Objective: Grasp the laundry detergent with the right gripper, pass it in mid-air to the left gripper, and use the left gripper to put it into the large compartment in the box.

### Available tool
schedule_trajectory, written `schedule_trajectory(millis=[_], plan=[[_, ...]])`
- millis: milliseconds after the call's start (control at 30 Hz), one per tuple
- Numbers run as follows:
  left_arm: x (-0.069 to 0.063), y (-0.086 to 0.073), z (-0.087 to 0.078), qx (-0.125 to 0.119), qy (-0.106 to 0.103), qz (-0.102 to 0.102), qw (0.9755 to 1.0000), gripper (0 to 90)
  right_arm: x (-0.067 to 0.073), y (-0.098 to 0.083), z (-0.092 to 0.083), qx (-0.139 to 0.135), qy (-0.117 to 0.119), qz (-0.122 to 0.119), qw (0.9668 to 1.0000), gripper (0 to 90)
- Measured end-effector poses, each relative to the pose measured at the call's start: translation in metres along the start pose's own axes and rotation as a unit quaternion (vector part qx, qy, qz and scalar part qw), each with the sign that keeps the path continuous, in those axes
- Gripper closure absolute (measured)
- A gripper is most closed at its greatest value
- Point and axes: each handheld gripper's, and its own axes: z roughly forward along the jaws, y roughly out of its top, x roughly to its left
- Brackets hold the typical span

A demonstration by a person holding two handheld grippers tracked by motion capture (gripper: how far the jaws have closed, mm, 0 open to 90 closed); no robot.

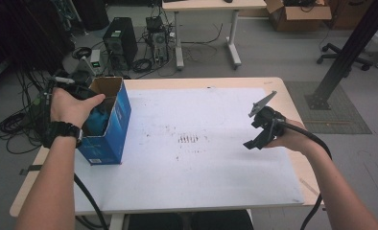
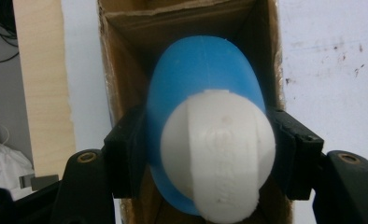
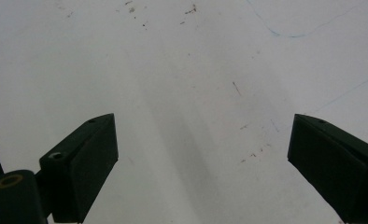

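Your left gripper [image 2: 209,154] pinches a blue plastic bottle with a round white cap [image 2: 205,135], one black jaw pressed on each side just under the cap. The bottle hangs inside the tall blue cardboard box with open top [image 1: 111,125], and its body is already below the torn brown rim. In the left gripper view the box walls stand very close beside both jaws, so you have little room to the sides; behind the bottle the space is a bit more.

The box stands at the left edge of the white table sheet [image 1: 201,163]. Your right gripper [image 1: 254,136] is well apart from the box, above the bare sheet near the right edge, with jaws spread wide and nothing between them.
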Motion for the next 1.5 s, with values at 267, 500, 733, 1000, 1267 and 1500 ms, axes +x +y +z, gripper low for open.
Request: schedule_trajectory(millis=[267, 500, 733, 1000, 1267, 1500], plan=[[0.001, -0.004, 0.012, 0.004, 0.002, -0.002, 1.0, 37.9, 0.001, -0.001, 0.001, -0.001, 0.001, -0.001, 1.0, 8.4], [0.004, -0.008, 0.017, 0.003, 0.002, -0.006, 1.0, 37.9, 0.002, -0.001, 0.001, 0.0, 0.0, -0.001, 1.0, 8.4], [0.007, -0.012, 0.022, 0.001, -0.001, -0.008, 1.0, 37.9, 0.004, 0.002, 0.001, -0.002, 0.0, -0.004, 1.0, 8.4], [0.007, -0.014, 0.023, -0.003, -0.001, -0.007, 1.0, 37.8, 0.005, 0.004, 0.002, -0.001, 0.0, -0.008, 1.0, 8.4], [0.006, -0.016, 0.023, -0.002, 0.0, -0.007, 1.0, 37.5, 0.006, 0.002, 0.002, -0.002, 0.001, -0.008, 1.0, 8.4], [0.007, -0.017, 0.022, 0.002, 0.002, -0.007, 1.0, 35.8, 0.007, 0.002, 0.0, -0.002, 0.0, -0.007, 1.0, 8.4]])
